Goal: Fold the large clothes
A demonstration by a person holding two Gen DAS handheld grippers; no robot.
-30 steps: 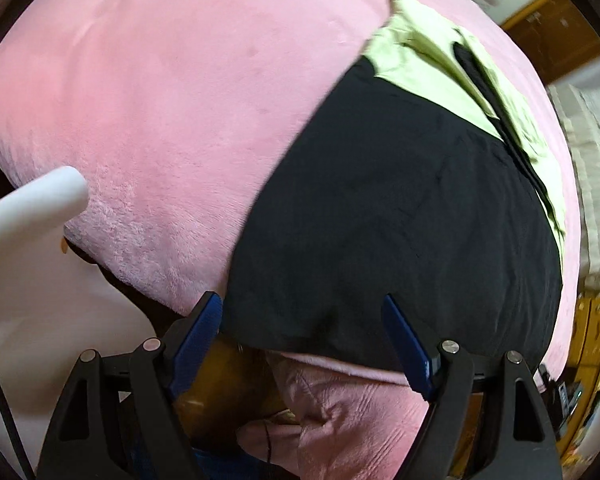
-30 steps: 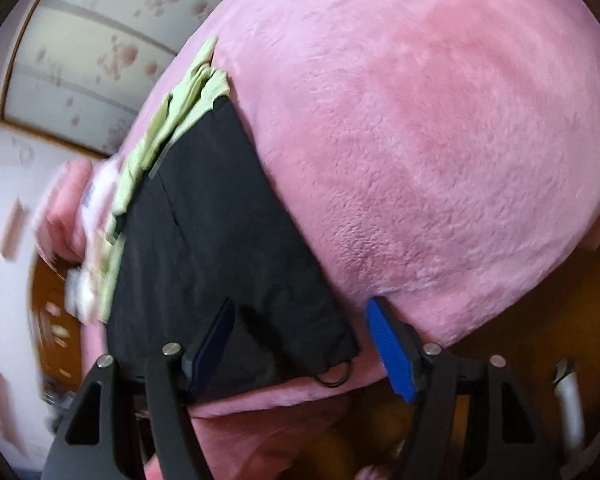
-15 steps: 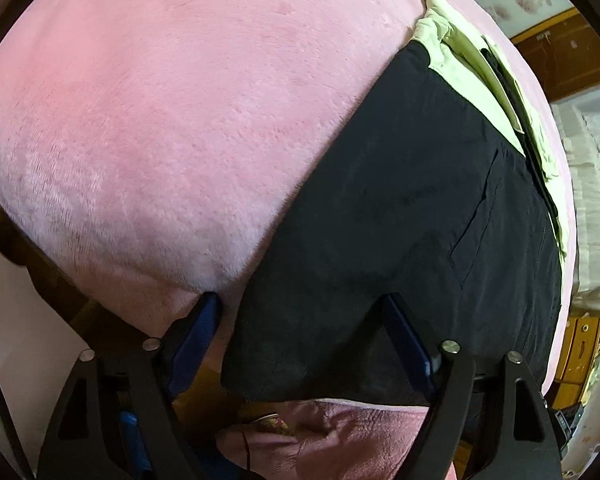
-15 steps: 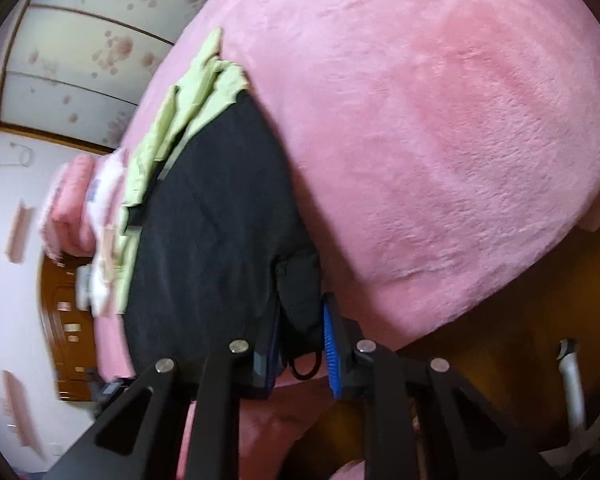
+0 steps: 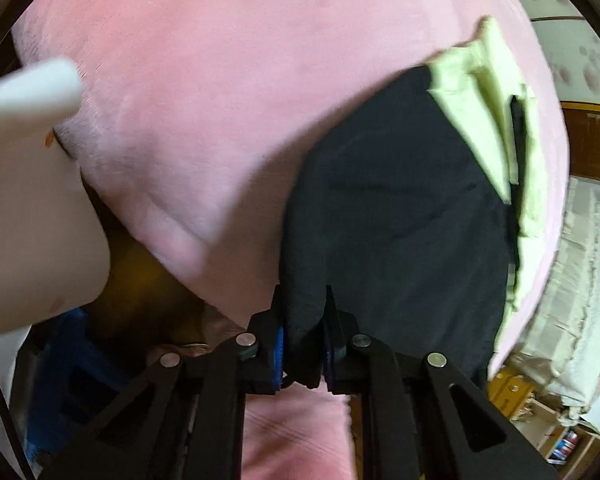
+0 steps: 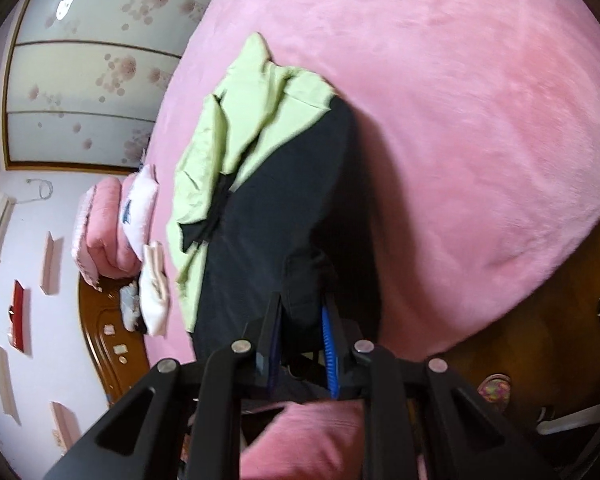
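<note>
- Garment [image 5: 400,216]: large black piece with a pale green part [image 5: 488,108] at its far end, one dark strip running through the green. Fabric looks matte, thin, lightly creased.
- Location: lying on a pink plush bed cover [image 5: 204,92], lengthwise from the near bed edge toward the far side. Near hem sits right at the bed edge.
- Right view: same garment [image 6: 276,216], green part [image 6: 240,120] bunched and folded at the far end; black section rises in a ridge toward the camera, near corner lifted off the cover.
- Left gripper [image 5: 303,344]: jaws pressed together on the near-left corner of the black hem; cloth bunched between the blue pads.
- Right gripper [image 6: 300,344]: jaws pinching the other near corner of the black hem; cloth fills the gap between the pads.
- Diff, left: a second ago jaws were spread wide, straddling the flat hem with nothing clamped. They have just been closing, cloth now between them. Hem there went from flat to puckered.
- Diff, right: jaws were wide a second ago, already clamped half a second ago, unchanged grip since. Corner now hangs higher above the cover, and more of the room wall and the pink bedding stack [image 6: 108,228] is in view.
- White rounded object [image 5: 28,92] at left edge of left view, out of frame half a second ago, is back.
</note>
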